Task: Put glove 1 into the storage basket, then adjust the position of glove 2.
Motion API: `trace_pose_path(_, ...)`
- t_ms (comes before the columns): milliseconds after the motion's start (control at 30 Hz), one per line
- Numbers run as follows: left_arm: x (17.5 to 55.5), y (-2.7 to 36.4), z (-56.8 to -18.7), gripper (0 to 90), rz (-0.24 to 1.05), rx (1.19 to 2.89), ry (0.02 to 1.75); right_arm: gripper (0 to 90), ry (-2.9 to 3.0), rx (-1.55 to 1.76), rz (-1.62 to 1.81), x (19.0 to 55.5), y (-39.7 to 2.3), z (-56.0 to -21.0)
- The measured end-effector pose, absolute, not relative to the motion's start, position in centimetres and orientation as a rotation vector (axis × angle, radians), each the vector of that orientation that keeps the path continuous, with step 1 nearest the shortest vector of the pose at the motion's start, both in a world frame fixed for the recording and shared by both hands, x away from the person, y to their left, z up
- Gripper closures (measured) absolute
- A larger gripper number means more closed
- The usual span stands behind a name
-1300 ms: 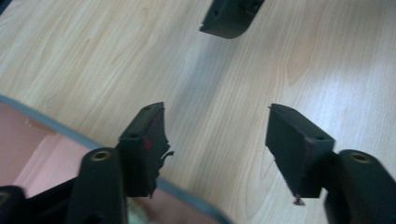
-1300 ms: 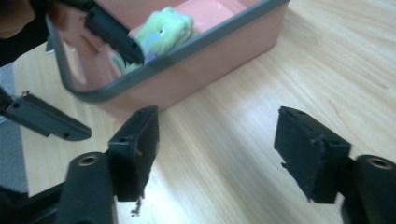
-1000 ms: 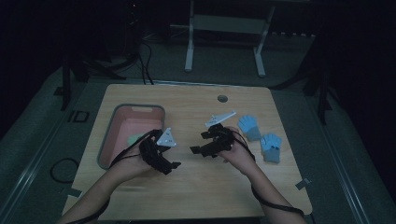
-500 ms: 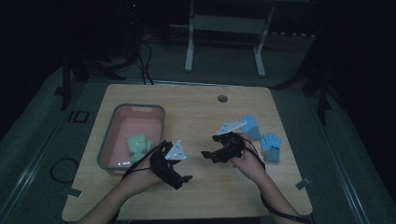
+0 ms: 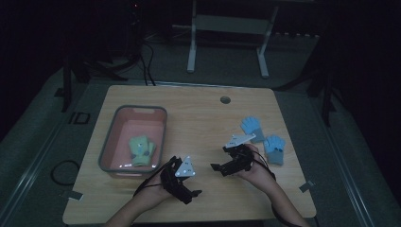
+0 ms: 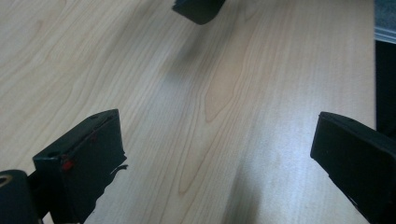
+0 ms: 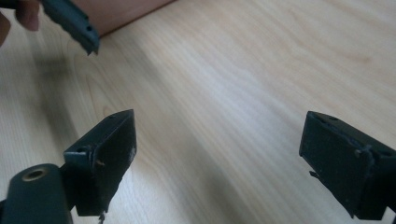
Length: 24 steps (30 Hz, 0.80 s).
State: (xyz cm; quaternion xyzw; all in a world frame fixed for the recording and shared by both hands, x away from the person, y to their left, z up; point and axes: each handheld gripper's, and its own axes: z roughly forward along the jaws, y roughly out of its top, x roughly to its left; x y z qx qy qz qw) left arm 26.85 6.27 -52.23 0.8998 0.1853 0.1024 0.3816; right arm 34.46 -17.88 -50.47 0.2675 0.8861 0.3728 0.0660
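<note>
table (image 5: 198, 118) of pale wood carries everything; largest thing on it is the grey-walled bin (image 5: 107, 149) with a pink inside, at the left side. green gloves (image 5: 141, 150) lie inside the bin, toward its near end. two blue gloves sit at the right side of the table: far blue glove (image 5: 251, 126) and near blue glove (image 5: 274, 147), close together, apart from the bin.

left gripper (image 5: 189, 191) is held low over the near edge of the table, just near-right of the bin; jaws spread wide with only bare wood between them, and they have just been opening. nothing held. tip of the other gripper shows at the top of the left gripper view.

right gripper (image 5: 218, 166) is held over the table right of centre, just near-left of the blue gloves, not touching them; jaws spread wide, just been opening, bare wood between, nothing gripped.
</note>
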Motion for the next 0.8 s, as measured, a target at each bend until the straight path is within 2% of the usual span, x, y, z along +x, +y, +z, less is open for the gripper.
trace_pose_path(233, 26.5, 6.3, -53.7, 2.7, 0.278, 2.26, 0.51, 16.6, 2.667, 0.801, 1.142, 33.8, -18.5, -51.5)
trace_pose_path(633, 26.0, 7.1, -55.1, 2.7, 0.322, 2.194, 0.571, 37.0, 2.663, 0.848, 1.129, 33.2, -20.7, -52.7)
trace_pose_path(800, 25.7, 7.5, -55.2, 2.7, 0.335, 2.175, 0.592, 39.3, 2.635, 0.892, 1.108, 33.3, -21.9, -52.5)
